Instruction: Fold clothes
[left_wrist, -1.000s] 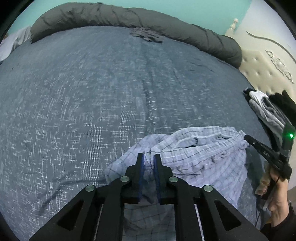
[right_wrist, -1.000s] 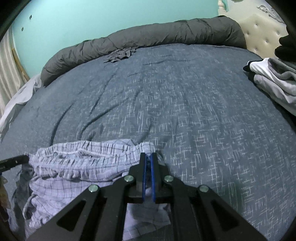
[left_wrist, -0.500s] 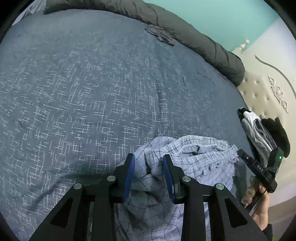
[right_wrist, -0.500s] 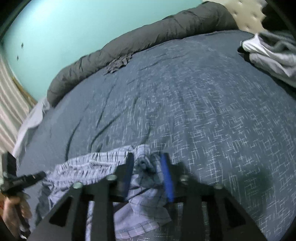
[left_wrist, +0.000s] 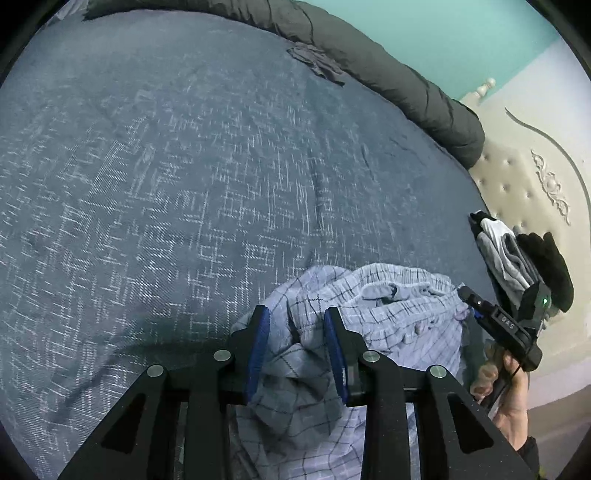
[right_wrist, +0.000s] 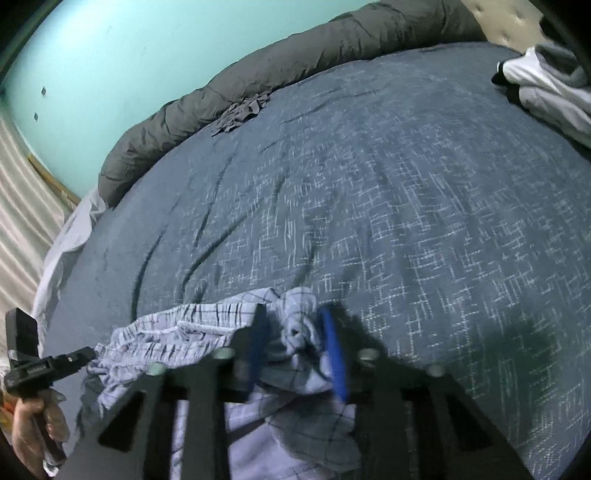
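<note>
Jaws spread on both grippers now, where a second ago each was pinched shut on a top corner of the checked garment (left_wrist: 388, 317). Left gripper (left_wrist: 297, 325) and right gripper (right_wrist: 295, 328) each straddling a bunched fold, blue pads clear of the cloth. Released, then, and lying crumpled at the near edge of the bed (left_wrist: 184, 184), elastic waistband rumpled along its far side. Reads as a let-go between grips: either laid out for folding or dropped to re-grasp elsewhere; not yet a neat fold.

Beyond the garment, wide dark blue flecked bedspread, lightly creased. Farther on, rolled grey duvet (left_wrist: 388, 77) along the far edge, small dark rag (left_wrist: 317, 64) against it. Right of the garment, stacked clothes (left_wrist: 517, 258) by the tufted headboard (left_wrist: 517, 184). Turquoise wall (right_wrist: 129, 74) behind.
</note>
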